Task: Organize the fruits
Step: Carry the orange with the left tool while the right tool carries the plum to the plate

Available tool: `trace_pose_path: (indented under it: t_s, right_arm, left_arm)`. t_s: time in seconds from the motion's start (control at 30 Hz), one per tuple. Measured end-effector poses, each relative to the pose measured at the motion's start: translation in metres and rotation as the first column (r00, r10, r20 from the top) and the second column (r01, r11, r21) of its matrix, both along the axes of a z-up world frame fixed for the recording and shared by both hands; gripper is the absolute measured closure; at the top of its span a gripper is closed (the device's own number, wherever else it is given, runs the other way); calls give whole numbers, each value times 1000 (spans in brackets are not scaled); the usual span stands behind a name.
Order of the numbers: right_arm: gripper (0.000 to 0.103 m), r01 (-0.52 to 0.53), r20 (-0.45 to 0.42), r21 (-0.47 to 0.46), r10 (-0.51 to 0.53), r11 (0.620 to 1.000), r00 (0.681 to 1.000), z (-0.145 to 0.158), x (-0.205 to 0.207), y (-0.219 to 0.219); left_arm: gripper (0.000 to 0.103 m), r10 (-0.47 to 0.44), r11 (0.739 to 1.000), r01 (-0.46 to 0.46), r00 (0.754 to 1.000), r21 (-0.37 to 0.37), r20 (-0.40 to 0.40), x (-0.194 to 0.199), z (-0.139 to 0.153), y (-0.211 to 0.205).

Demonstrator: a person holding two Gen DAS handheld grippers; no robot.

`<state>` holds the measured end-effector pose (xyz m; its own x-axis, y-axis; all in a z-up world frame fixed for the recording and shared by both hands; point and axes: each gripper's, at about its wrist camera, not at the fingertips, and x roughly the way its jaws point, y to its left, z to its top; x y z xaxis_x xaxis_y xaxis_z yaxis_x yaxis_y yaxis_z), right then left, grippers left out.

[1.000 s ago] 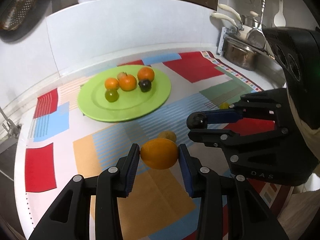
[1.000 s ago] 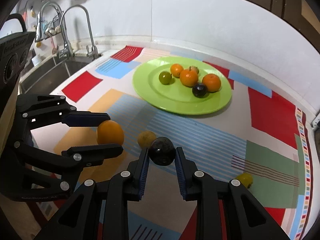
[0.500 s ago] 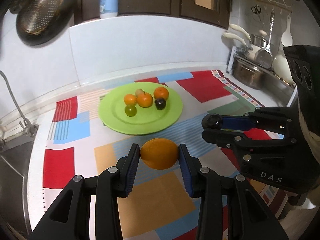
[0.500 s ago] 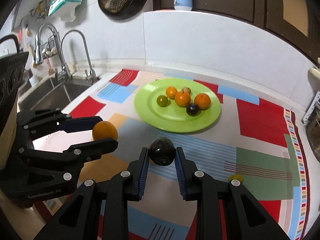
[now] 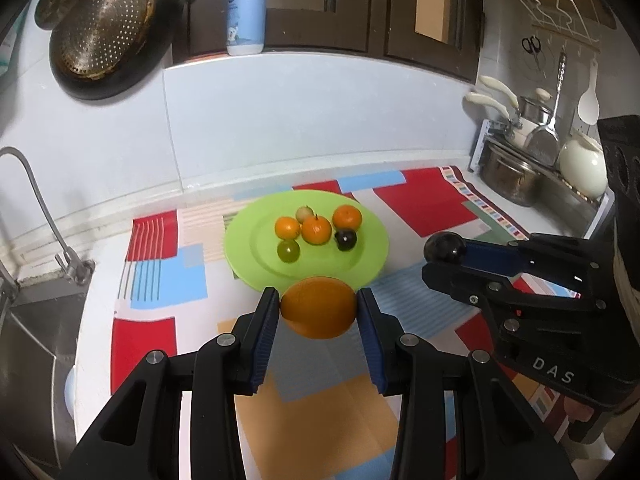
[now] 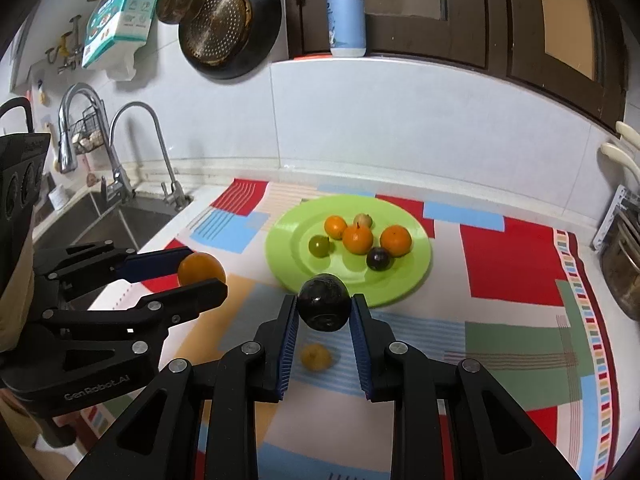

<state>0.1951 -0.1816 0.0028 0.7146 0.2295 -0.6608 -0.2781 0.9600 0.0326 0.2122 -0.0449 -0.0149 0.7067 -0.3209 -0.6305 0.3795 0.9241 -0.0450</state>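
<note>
both grippers are lifting higher: left gripper (image 5: 318,312) clamping orange (image 5: 319,307), right gripper (image 6: 324,312) clamping plum (image 6: 324,307); plate (image 6: 416,276) holding six fruits.

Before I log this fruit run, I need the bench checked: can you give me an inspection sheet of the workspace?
Surface: patchwork cloth covers the counter.
Job's things: green plate holds six small fruits; a yellow fruit lies loose on the cloth.
Clutter: nothing seen.
Grippers: left tool shut on orange; right tool shut on dark fruit, both near the plate's front rim.
Cables: nothing seen.
Surroundings: sink, hanging pan, soap bottle.
</note>
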Motion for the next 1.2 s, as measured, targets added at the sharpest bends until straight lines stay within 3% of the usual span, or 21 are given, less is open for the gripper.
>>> trace_pose_path:
  t_s: [0.5, 1.2]
  right_arm:
    - [76, 67, 25, -13, -67, 998, 997, 10, 37, 21]
    - [76, 135, -103, -5, -135, 991, 985, -23, 107, 36]
  left_arm:
    - [64, -43, 999, 43, 999, 15, 9, 53, 10, 12]
    - [64, -130, 991, 132, 989, 27, -69, 139, -25, 13]
